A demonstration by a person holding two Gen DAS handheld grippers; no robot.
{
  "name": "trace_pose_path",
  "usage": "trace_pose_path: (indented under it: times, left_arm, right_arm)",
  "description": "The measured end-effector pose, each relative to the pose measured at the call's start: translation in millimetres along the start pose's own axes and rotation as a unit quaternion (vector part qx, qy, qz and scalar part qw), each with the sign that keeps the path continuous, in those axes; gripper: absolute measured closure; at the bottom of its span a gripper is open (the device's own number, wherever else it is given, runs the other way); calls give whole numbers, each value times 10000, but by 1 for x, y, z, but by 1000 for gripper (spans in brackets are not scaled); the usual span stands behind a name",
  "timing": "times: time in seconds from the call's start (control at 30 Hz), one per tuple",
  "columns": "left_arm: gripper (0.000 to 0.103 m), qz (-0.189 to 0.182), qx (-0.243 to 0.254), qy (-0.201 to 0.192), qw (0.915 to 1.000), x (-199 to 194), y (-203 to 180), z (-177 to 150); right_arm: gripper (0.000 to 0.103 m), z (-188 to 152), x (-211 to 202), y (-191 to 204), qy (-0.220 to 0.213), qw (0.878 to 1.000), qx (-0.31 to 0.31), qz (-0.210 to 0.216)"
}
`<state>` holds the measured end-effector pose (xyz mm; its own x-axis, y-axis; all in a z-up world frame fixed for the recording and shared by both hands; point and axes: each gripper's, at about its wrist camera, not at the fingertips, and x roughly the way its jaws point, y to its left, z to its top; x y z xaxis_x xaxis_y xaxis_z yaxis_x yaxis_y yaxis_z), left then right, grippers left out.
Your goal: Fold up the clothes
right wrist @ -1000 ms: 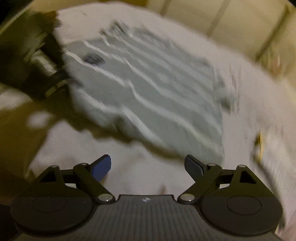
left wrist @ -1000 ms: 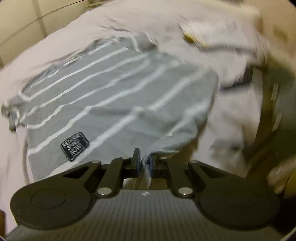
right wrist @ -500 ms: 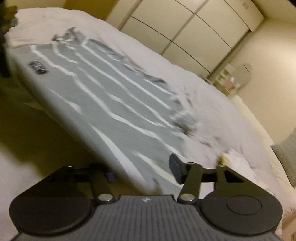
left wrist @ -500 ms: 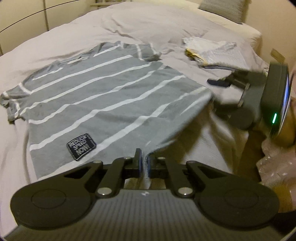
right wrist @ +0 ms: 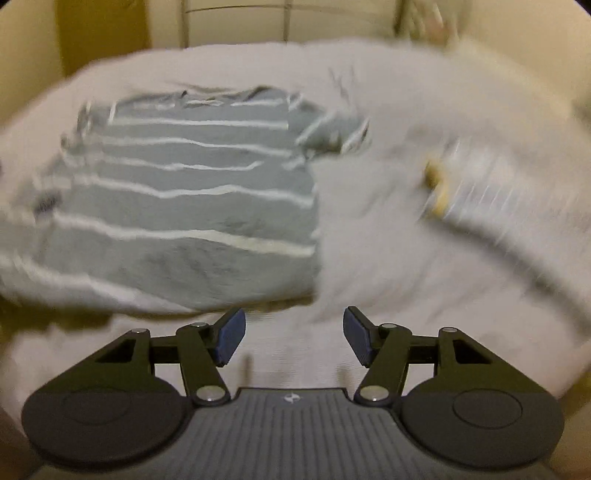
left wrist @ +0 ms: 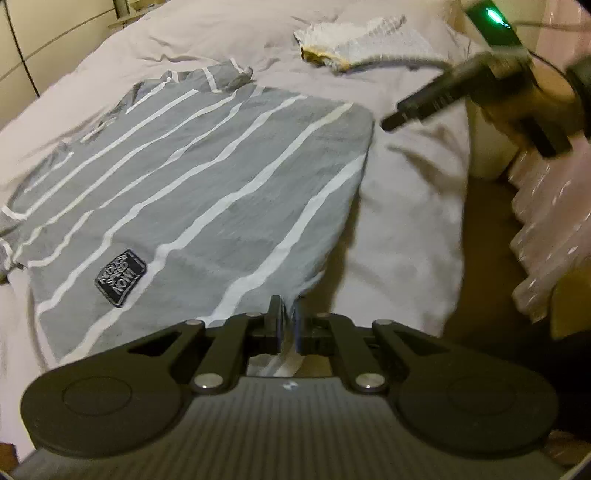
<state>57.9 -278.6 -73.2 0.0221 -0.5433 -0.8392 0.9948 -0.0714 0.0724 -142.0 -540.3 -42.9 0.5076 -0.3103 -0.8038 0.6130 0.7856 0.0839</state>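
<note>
Left gripper (left wrist: pixel 287 321) jaws pinch the shirt (left wrist: pixel 207 184) hem; right gripper (right wrist: pixel 293 338), jaws opening and empty, should take the free corner squarely.

Dim warm light; pale bed (left wrist: pixel 406 221), apparently cream wardrobe doors (right wrist: pixel 236 22) behind.

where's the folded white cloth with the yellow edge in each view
Left wrist view: white cloth at the top, right of centre, beyond the striped shirt's far corner.
Right wrist view: blurred, at the right, level with the shirt's middle.
Shared landmark: the grey striped shirt on the bed.
</note>
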Motion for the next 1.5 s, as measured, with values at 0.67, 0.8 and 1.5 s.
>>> trace_pose_path:
  times: [0.67, 0.8, 1.5]
  left_arm:
    - [45, 397, 591, -745, 9947, 37, -34, 68]
    - [51, 823, 251, -388, 9955, 73, -19, 79]
    - [53, 965, -1192, -301, 9877, 55, 48, 45]
  right_arm:
    - [86, 163, 57, -10, 992, 9531, 1583, 2383]
    - [57, 196, 66, 12, 518, 9593, 960, 2604]
    - [54, 165, 146, 39, 927, 9787, 73, 1830]
